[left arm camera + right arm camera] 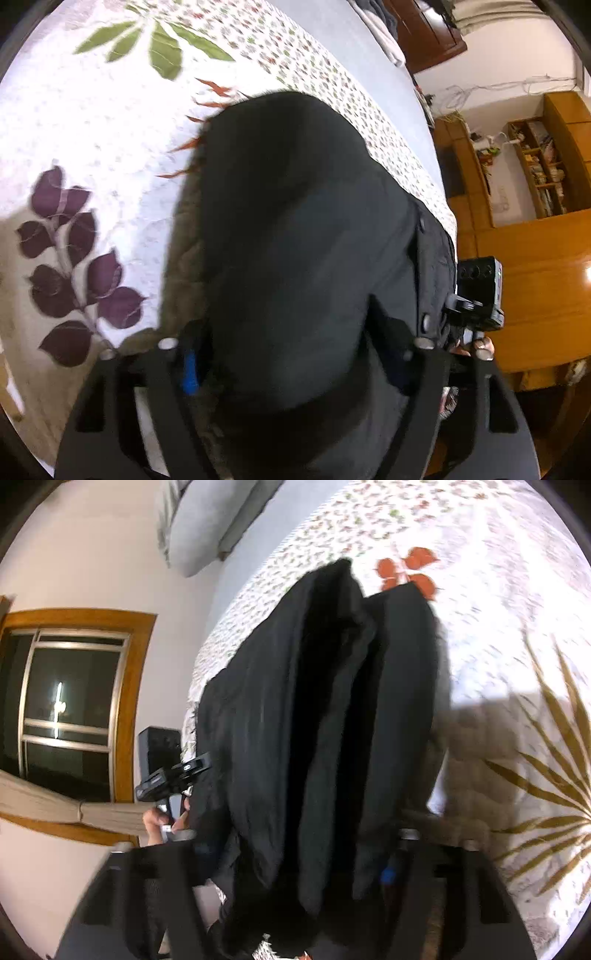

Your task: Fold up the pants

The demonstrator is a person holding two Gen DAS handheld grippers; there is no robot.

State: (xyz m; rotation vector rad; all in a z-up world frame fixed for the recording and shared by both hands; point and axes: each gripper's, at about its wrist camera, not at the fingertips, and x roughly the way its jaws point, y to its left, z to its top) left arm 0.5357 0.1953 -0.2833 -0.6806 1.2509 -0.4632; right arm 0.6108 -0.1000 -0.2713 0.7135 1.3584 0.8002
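Observation:
The black pants hang lifted above the bed and fill the middle of the left wrist view. My left gripper is shut on their upper edge, with cloth bunched between the fingers. In the right wrist view the pants hang in long folds, the legs trailing toward the bedspread. My right gripper is shut on the cloth too. The right gripper's body shows at the pants' right edge in the left wrist view. The left gripper's body shows at the left in the right wrist view.
The bed carries a white bedspread printed with purple, green and orange leaves. Grey pillows lie at the head. Wooden shelves and a wooden cabinet stand beside the bed. A wood-framed window is in the wall.

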